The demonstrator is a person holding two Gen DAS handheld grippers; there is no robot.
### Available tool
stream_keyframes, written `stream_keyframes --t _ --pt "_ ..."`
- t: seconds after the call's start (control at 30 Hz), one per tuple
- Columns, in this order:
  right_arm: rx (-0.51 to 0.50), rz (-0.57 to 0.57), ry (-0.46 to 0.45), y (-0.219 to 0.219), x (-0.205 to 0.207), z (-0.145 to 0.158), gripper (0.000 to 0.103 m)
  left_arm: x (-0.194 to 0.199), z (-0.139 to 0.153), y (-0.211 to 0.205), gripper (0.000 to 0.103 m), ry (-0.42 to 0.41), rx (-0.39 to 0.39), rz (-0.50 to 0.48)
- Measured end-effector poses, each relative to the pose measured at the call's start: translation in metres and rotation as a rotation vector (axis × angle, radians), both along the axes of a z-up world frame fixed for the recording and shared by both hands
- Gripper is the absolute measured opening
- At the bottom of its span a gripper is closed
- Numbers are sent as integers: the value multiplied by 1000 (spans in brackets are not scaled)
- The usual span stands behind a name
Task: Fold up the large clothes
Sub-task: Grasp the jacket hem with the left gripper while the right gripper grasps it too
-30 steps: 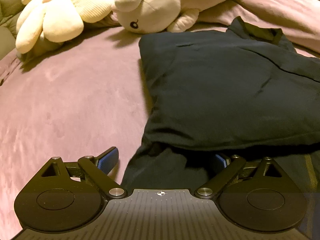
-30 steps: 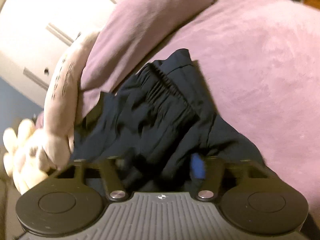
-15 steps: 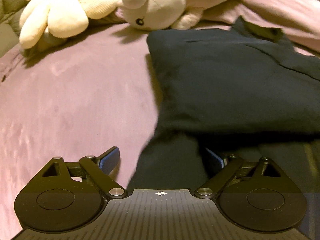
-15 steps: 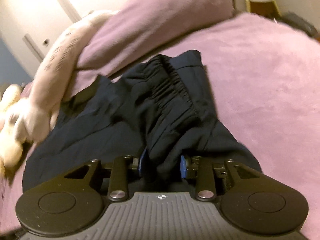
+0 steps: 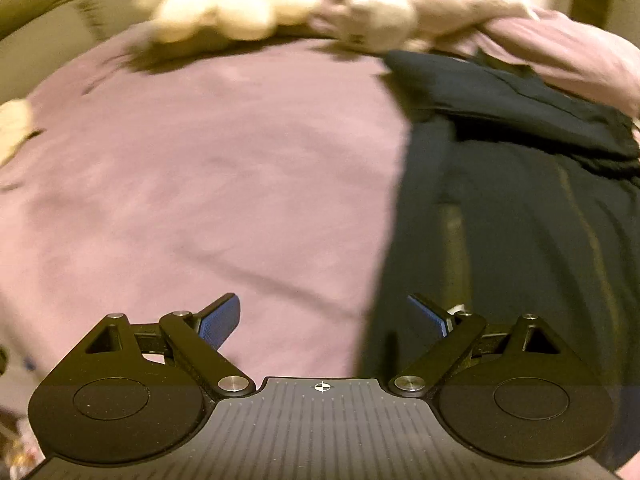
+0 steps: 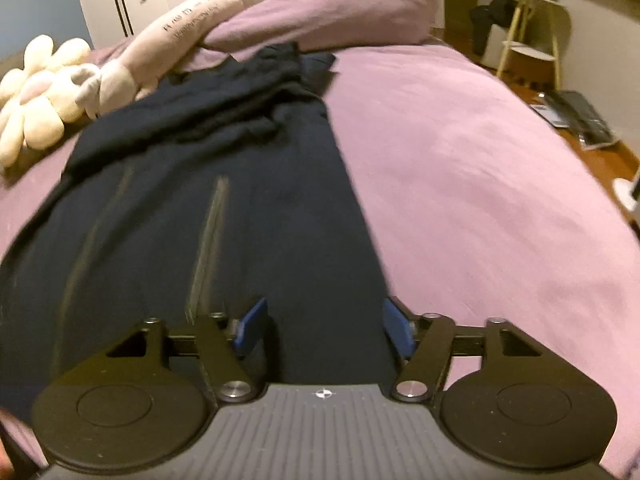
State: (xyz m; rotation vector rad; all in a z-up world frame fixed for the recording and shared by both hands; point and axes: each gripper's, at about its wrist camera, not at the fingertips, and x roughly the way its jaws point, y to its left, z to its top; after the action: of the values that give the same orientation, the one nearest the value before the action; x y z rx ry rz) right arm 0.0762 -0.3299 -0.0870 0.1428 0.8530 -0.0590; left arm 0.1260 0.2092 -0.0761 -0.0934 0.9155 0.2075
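Note:
Dark navy trousers (image 6: 224, 216) with pale side stripes lie lengthwise on the purple bed (image 6: 480, 184), their waist end folded back over the legs at the far end (image 6: 240, 92). They also show in the left wrist view (image 5: 520, 220) at the right. My right gripper (image 6: 324, 324) is open and empty, low over the near part of the trousers by their right edge. My left gripper (image 5: 324, 316) is open and empty, over the bed cover at the trousers' left edge.
A cream flower plush (image 6: 36, 92) and a long pink plush (image 6: 176, 28) lie at the head of the bed by a purple pillow (image 6: 352, 8). A small shelf (image 6: 528, 32) and floor clutter (image 6: 580, 116) stand to the right of the bed.
My right gripper has let go of the bunched waistband and opened. Both grippers have pulled back toward the foot of the bed, so the folded end now lies far off.

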Motion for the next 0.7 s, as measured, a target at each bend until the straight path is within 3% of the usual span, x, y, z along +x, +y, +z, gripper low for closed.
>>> stream_keyframes --t 0.1,0.3,0.4,0.53,0.57,0.6,0.63,0.7 --pt "45 -31 -6 -15 -26 0 72 -29 9 17 94 -12 29 -6" --pt "136 -92 70 -32 -25 -17 71 -43 -9 -4 94 66 -122 -157" --pt "210 -102 98 -37 -24 -25 64 -42 -21 -13 92 96 -169 -187" --pt "277 -95 118 -44 -22 -25 41 -35 -30 -7 90 122 -275 -194" --pt "305 -87 122 -46 -22 -25 33 -34 -32 -3 85 125 -304 -188" --pt "355 -80 121 -50 -22 -26 31 -36 -33 -1 81 127 -334 -178" --pt "398 -80 118 -53 -22 -26 31 -35 -34 4 67 130 -379 -166" --pt "446 -79 110 -56 -22 -25 31 -34 -35 12 62 123 -442 -151"
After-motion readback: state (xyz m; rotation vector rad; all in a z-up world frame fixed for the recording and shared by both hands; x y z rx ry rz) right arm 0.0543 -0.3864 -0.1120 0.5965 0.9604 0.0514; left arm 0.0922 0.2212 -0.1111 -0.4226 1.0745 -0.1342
